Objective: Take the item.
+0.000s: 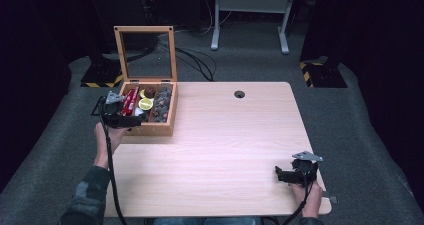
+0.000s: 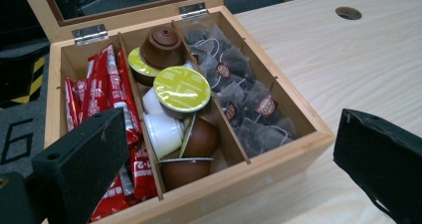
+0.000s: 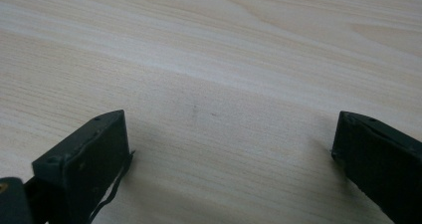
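Observation:
A wooden box [image 1: 165, 127] with its glass lid [image 1: 145, 54] raised stands at the table's left edge. Its three compartments hold red sachets [image 2: 107, 92], coffee capsules [image 2: 181, 88] in brown, white and yellow-green, and dark tea bags [image 2: 239, 92]. My left gripper [image 1: 125, 119] hovers open at the box's near left corner, its jaws wide apart above the sachets and the front wall [image 2: 259, 176]. My right gripper [image 1: 285, 175] rests open low over the bare table [image 3: 224, 59] near the front right corner, nothing between its jaws.
The light wooden table [image 1: 225, 135] has a round cable hole [image 1: 239, 94] near its far edge. Grey carpet surrounds it, with stand bases marked in yellow-black tape [image 1: 102, 77] and a white frame [image 1: 250, 15] behind.

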Tool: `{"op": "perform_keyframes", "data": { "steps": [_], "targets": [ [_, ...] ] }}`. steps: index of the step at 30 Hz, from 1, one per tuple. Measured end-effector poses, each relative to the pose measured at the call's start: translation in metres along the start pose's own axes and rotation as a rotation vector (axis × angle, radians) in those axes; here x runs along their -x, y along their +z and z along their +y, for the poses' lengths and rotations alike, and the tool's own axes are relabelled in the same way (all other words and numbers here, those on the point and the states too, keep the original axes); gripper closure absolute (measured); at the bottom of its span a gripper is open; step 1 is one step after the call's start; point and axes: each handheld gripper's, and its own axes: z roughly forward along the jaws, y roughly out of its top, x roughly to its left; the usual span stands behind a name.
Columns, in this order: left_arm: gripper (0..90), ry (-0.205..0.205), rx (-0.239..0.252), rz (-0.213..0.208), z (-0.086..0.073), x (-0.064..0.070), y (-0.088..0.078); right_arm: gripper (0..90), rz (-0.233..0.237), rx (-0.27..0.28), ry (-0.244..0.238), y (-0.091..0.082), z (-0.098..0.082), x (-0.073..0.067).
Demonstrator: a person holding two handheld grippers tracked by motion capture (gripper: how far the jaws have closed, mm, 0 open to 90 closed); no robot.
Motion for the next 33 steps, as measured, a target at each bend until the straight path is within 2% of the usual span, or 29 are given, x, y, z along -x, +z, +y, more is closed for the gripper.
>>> {"op": "perform_keyframes", "data": {
  "steps": [4,6,19,21,22,23,24,29,31,33],
  "targets": [
    [0.8,-0.009,0.0,0.006,0.004,-0.003,0.007,0.9,0.001,0.0,0.0,0.0,0.0,0.0],
    [1.4,0.006,0.005,0.024,0.006,-0.004,0.012,0.9,0.001,0.0,0.0,0.0,0.0,0.0],
    [2.6,-0.005,-0.026,0.045,0.022,-0.012,0.047,1.0,0.001,0.001,-0.001,0.0,0.0,0.0],
    [3.7,0.013,-0.022,0.062,0.023,-0.011,0.053,1.0,0.002,0.0,-0.001,0.0,0.0,0.0],
    [4.3,0.02,-0.037,0.06,0.024,-0.01,0.06,1.0,0.001,0.001,-0.001,0.0,0.0,0.0],
    [4.2,0.02,-0.037,0.06,0.024,-0.01,0.06,1.0,0.001,0.001,-0.001,0.0,0.0,0.0],
    [4.3,0.005,-0.045,0.064,0.024,-0.011,0.066,1.3,0.002,0.005,-0.001,0.0,0.0,0.0],
    [6.6,-0.01,-0.06,0.076,0.026,-0.016,0.078,1.4,0.002,0.005,-0.001,0.0,0.0,0.0],
    [8.3,0.006,-0.072,0.094,0.025,-0.017,0.082,1.4,0.003,0.005,-0.001,0.0,0.0,0.0],
    [12.6,-0.005,-0.086,0.099,0.022,-0.02,0.091,1.6,0.003,0.002,-0.006,0.0,0.0,0.0]
  ]
}}
